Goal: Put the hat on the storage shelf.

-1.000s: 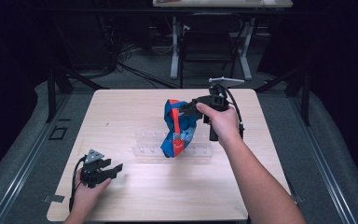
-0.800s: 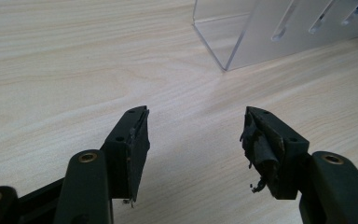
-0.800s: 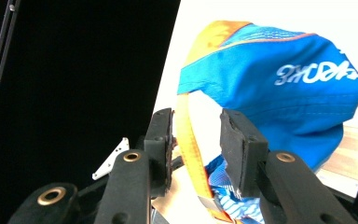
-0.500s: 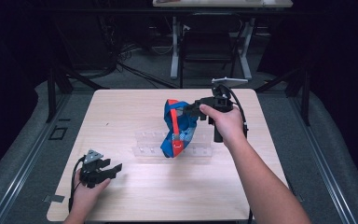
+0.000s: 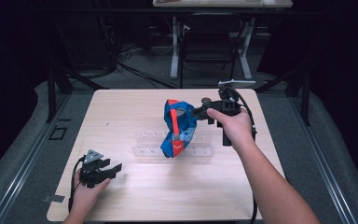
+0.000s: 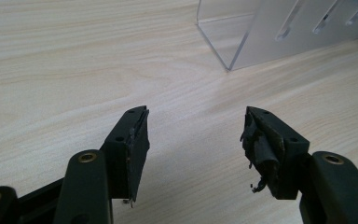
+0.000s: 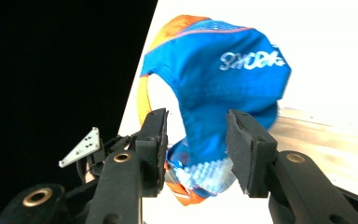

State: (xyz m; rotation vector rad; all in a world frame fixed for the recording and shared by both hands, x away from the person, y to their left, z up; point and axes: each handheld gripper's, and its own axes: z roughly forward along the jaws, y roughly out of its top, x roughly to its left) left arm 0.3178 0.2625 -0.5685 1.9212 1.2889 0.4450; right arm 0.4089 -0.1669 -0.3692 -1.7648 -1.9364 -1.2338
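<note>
My right gripper [image 5: 200, 112] is up over the far half of the table [image 5: 135, 205], pointing left at the blue cap [image 5: 178, 128]. The cap stands propped on the clear plastic rack [image 5: 200, 151] in the middle of the table, with its orange strap running down the side that faces me in the high view. In the right gripper view the cap [image 7: 223, 88] sits straight ahead of my two black jaws, and its blue cloth hangs down into the gap between them. My jaws have just been opening, and they now stand apart with the cloth between them. There is a gap between the left pad and the fabric; the right pad is close beside the cloth, and I cannot tell whether it still brushes it. I would call the grip let go, not clamped. The white lettering on the cap shows above my jaws, and the checked lower edge of the cap sits low between them.

My left gripper [image 5: 114, 168] rests low at the near left corner of the table, well apart from the cap. In the left gripper view its jaws stand wide open over bare wood [image 6: 74, 60], nothing between them, with one end of the clear rack [image 6: 261, 37] ahead and to the right.
</note>
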